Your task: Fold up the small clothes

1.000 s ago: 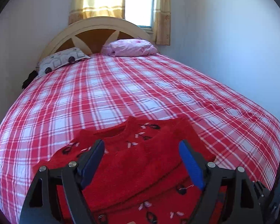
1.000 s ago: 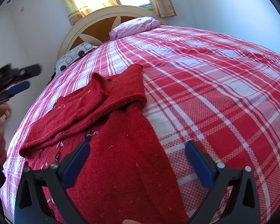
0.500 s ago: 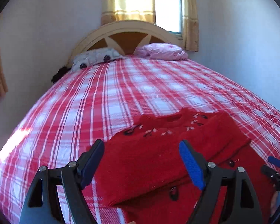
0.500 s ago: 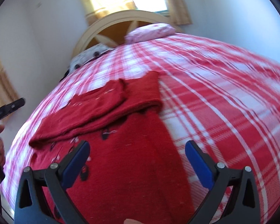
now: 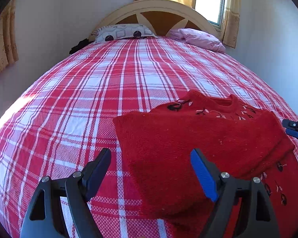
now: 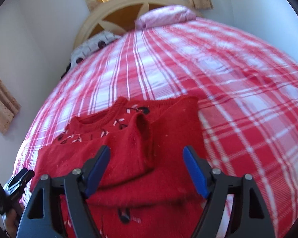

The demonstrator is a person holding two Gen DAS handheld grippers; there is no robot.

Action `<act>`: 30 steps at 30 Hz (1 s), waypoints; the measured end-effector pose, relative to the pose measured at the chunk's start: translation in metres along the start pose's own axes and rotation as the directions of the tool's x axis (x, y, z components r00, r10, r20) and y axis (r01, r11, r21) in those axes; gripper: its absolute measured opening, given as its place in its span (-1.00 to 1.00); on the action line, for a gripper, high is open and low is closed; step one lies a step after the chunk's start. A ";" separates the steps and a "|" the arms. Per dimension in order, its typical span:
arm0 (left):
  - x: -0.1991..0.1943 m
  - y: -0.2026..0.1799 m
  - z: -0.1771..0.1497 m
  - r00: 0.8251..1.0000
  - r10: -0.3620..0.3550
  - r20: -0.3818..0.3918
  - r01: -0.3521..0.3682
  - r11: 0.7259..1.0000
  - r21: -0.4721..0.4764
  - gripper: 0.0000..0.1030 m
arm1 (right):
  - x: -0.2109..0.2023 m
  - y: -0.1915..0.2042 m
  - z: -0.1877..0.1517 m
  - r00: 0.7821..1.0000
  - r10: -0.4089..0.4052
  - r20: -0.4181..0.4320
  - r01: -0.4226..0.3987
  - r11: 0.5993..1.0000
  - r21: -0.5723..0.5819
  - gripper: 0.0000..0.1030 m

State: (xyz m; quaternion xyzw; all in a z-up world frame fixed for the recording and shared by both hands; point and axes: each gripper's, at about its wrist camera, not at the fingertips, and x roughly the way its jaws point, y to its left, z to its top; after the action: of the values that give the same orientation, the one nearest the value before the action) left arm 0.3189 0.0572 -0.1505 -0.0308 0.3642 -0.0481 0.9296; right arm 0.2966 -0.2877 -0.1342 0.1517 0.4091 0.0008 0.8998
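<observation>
right tongs [image 6: 147, 166] narrowing, red sweater [image 6: 168, 138] now centred

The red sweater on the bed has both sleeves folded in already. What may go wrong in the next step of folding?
1. The folded sleeves lie loose on the red sweater; lifting the bottom part may make them slide open.
2. The right tool is closing with thick sleeve layers between its jaws, so it may grab only the top layer.
3. The left tool is open at the sweater's edge and may pinch the checked bedcover too.
</observation>
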 end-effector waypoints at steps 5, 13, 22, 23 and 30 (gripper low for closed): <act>0.008 0.002 -0.003 1.000 -0.017 -0.018 0.017 1.000 -0.008 0.60 | 0.021 0.001 -0.005 0.997 -0.024 -0.071 0.022 0.999 -0.033 -0.74; 0.016 -0.004 -0.006 0.999 -0.020 -0.040 0.021 1.000 0.010 0.60 | 0.008 -0.013 -0.009 0.998 -0.056 -0.042 0.054 0.997 -0.050 -0.72; 0.004 -0.004 -0.008 0.999 0.014 -0.031 -0.014 1.000 0.011 0.60 | -0.013 -0.022 -0.015 0.997 -0.066 0.041 0.068 0.996 -0.059 0.25; 0.008 -0.003 -0.009 0.998 0.029 -0.049 -0.029 1.000 0.011 0.60 | -0.008 -0.023 -0.015 0.996 -0.087 0.013 0.088 0.995 -0.056 0.25; -0.004 0.002 -0.018 0.997 0.012 -0.073 -0.013 1.000 -0.013 0.60 | -0.022 -0.047 -0.019 0.999 -0.043 -0.017 0.044 0.998 0.040 0.25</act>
State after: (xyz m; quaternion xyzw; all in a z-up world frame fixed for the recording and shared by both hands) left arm 0.3040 0.0588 -0.1613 -0.0328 0.3984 -0.0409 0.9157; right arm 0.2622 -0.3298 -0.1423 0.1609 0.4196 -0.0259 0.8930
